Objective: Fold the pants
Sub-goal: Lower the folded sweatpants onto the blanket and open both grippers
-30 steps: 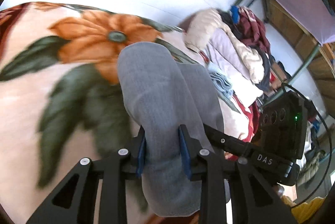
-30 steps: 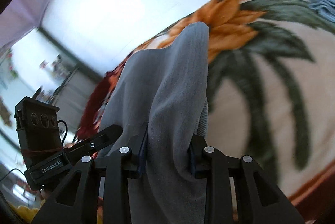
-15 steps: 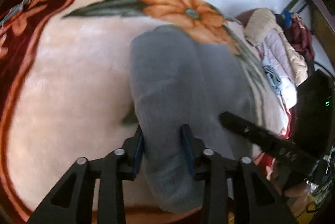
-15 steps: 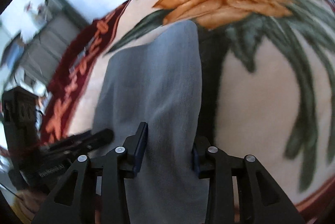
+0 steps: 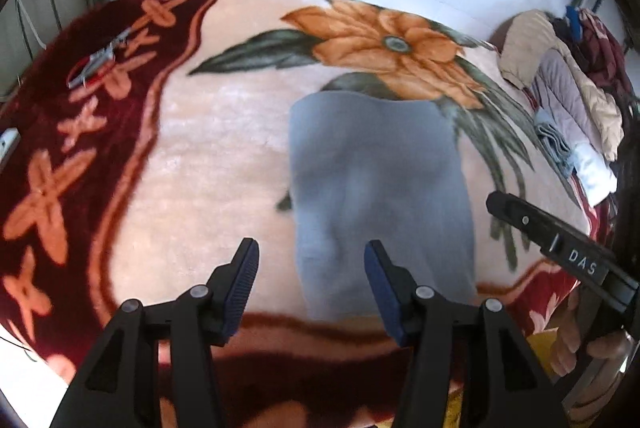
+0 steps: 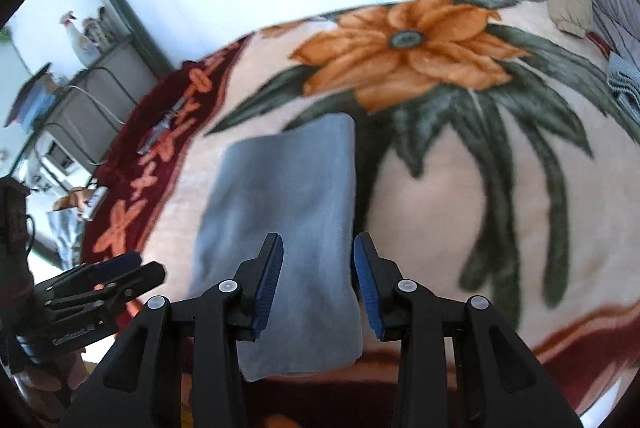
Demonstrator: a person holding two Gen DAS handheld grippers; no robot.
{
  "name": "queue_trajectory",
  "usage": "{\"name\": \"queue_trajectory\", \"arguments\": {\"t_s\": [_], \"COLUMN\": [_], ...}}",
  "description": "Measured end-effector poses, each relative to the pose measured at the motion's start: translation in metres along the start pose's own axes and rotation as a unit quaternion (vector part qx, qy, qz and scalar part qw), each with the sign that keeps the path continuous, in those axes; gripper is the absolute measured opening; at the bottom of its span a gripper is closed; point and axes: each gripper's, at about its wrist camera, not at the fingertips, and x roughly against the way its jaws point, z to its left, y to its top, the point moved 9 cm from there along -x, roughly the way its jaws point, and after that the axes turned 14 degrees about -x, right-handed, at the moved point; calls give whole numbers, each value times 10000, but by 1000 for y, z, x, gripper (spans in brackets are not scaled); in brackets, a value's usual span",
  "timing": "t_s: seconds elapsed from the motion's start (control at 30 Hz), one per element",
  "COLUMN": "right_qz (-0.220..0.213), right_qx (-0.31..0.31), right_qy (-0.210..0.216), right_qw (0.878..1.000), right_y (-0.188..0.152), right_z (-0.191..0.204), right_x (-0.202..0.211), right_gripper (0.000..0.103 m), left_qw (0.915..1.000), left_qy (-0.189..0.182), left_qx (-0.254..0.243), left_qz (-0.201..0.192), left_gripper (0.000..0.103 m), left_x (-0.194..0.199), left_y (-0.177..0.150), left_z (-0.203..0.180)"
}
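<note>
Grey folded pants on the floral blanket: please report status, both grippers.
Left gripper opening, nothing between pads. Right gripper open, over the grey folded pants, not pinching. Pants flat on floral blanket. Nothing in the way.

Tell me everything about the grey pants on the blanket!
The grey pants are soft, fuzzy-looking cloth folded into a neat rectangle with a few wrinkles. They lie flat on the flowery blanket, their far edge over the green leaves under the orange flower. No claw holds them. It's too blurry to see pockets or seams.

Floral blanket (bed) bears folded grey pants.
</note>
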Motion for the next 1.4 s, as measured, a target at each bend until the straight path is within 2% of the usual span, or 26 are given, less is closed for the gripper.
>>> {"name": "queue_trajectory", "arguments": {"t_s": [0.13,0.2,0.3,0.37,0.43,0.6,0.67,0.77,0.83,0.87,1.03,1.2,1.3,1.4], "right_qz": [126,107,65,262,350,495,499,508,557,554,350,512,535,587], "right_qx": [-48,155,548,602,596,503,494,398,288,244,203,-15,268,343], "right_qy": [532,648,484,383,257,-48,-33,48,102,124,41,533,301,-88], "right_qw": [9985,9977,9973,9971,9973,9975,9975,9979,9980,9981,9992,9973,9978,9976], "right_y": [4,8,16,19,23,26,28,33,36,36,32,6,-20,-45], "right_z": [11,20,26,26,22,2,-3,-11,-13,-13,-11,13,23,16], "right_x": [-5,-15,-42,-63,-80,-111,-116,-119,-120,-118,-91,-53,-40,-37], "right_gripper": [37,13,9,9,9,8,6,5,3,3,3,5,5,5], "left_qw": [9999,9999,9989,9990,9992,9976,9985,9997,9994,9995,9998,9969,9942,9949], "left_qy": [-33,109,423,378,116,-344,-236,109,118,61,27,-686,-999,-979], "left_qx": [-96,-80,-62,78,308,370,282,233,254,252,185,218,55,8], "left_qz": [-30,-80,-176,-211,-248,-471,-408,-3,198,156,28,-306,-382,-238], "left_gripper": [63,64,64,57,50,47,47,47,48,49,49,49,50,50], "left_x": [7,5,-6,-17,-30,-58,-73,-104,-120,-121,-99,-49,-29,-24], "left_y": [13,20,32,40,49,73,78,73,64,61,55,46,35,16], "left_z": [-15,-14,-4,4,9,5,7,19,24,26,28,0,-23,-37]}}
